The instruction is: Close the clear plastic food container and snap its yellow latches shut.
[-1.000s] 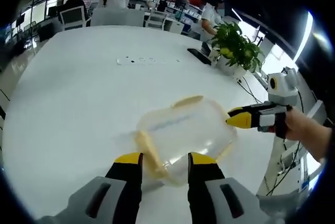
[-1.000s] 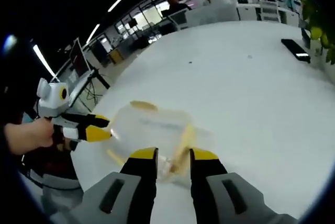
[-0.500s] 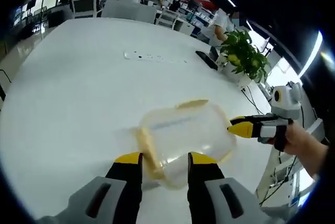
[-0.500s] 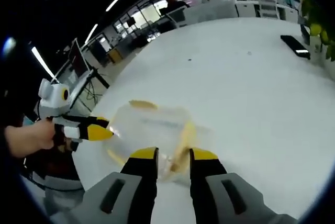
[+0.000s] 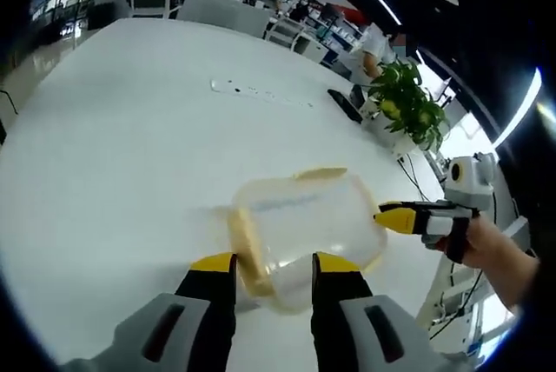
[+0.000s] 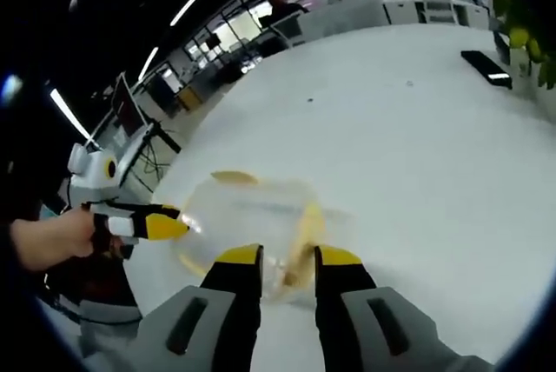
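White and glossy, the counter stretches far back into an open office with chairs, desks, ceiling strip lights and a few people. A leafy potted plant stands near its edge, a dark flat object lies beside it, and a pale strip lies mid-counter. The clear plastic container sits on the counter with its lid on, a yellow latch along one side and another latch at its far end. The left tool has its jaws parted narrowly, straddling the container's near edge. The right tool does likewise from the opposite side, gripping nothing that I can make out.
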